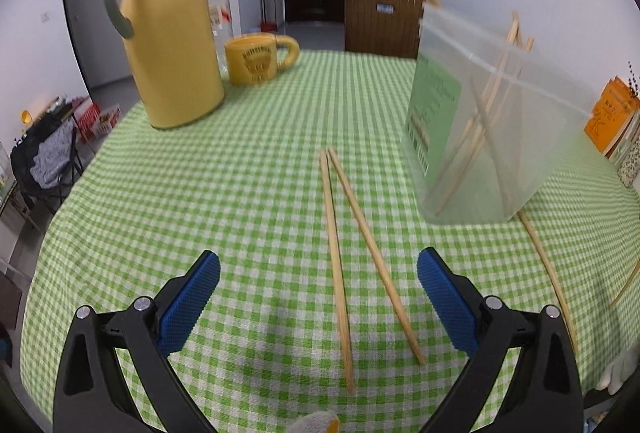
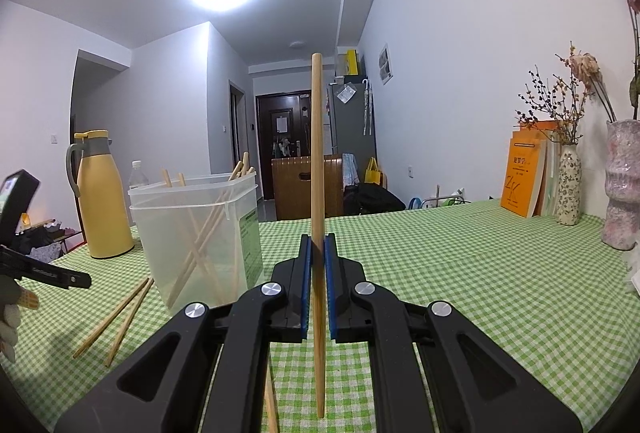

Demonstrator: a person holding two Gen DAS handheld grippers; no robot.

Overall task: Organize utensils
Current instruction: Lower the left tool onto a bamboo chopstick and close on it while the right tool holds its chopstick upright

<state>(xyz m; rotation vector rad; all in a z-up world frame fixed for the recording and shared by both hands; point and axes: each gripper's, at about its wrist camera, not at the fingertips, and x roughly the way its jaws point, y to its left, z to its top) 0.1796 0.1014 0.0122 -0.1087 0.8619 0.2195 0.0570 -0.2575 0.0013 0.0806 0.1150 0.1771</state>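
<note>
Hovering over the checked tablecloth [image 1: 240, 173], the left gripper [image 1: 319, 275] spreads its blue pads [image 1: 188, 307] wide, holding nothing; two loose chopsticks [image 1: 340, 273] lie on the cloth between them, tips pointing away toward the clear plastic container [image 1: 492, 137] ahead to the right. Only the right wrist view shows the right gripper [image 2: 319, 253] clamped on one upright chopstick [image 2: 317, 153], the container [image 2: 196, 241] off to its left.
</note>
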